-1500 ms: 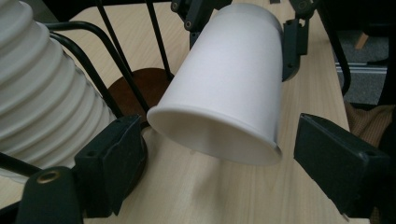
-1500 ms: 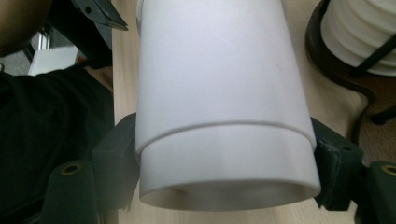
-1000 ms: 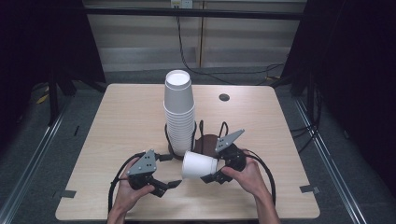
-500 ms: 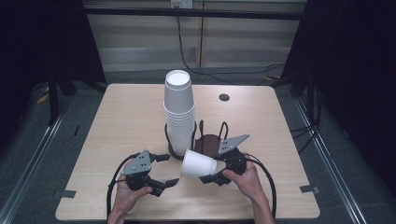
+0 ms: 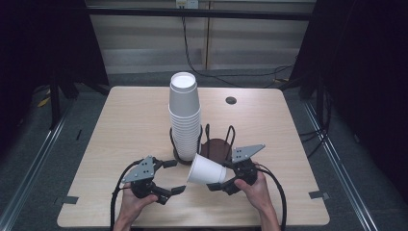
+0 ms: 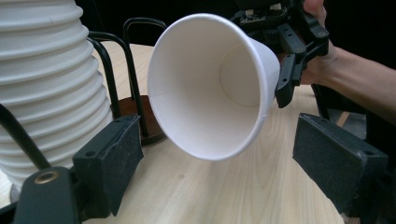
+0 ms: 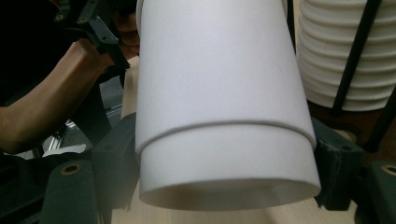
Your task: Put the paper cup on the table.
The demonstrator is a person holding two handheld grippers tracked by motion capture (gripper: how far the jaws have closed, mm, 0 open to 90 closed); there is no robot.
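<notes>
My right tool (image 5: 217,179) is pinching a white paper cup (image 5: 206,170) near its bottom end, one black pad on each side. In the right gripper view the pads press both sides of the cup (image 7: 219,116), and it looks like two cups tucked one into the other — there is a step line around the middle. The cup lies on its side, up off the light wooden bench (image 5: 130,125), with its open mouth pointing to 9 o'clock, toward my left tool (image 5: 175,177).

My left tool is spread apart with nothing between its pads. In the left gripper view the cup's open mouth (image 6: 210,93) hangs just in front of the two pads and I can see right down to its round bottom.

Seen from above, the cup is at 6 o'clock on the bench, close to my edge. Just behind it, at 12 o'clock from the cup, stands a tall stack of white paper cups (image 5: 184,115) in a black wire holder with a brown round base (image 5: 217,147). The stack fills the holder's left side. A small dark round hole (image 5: 231,100) sits in the bench at 1 o'clock, well apart from the cups.
</notes>
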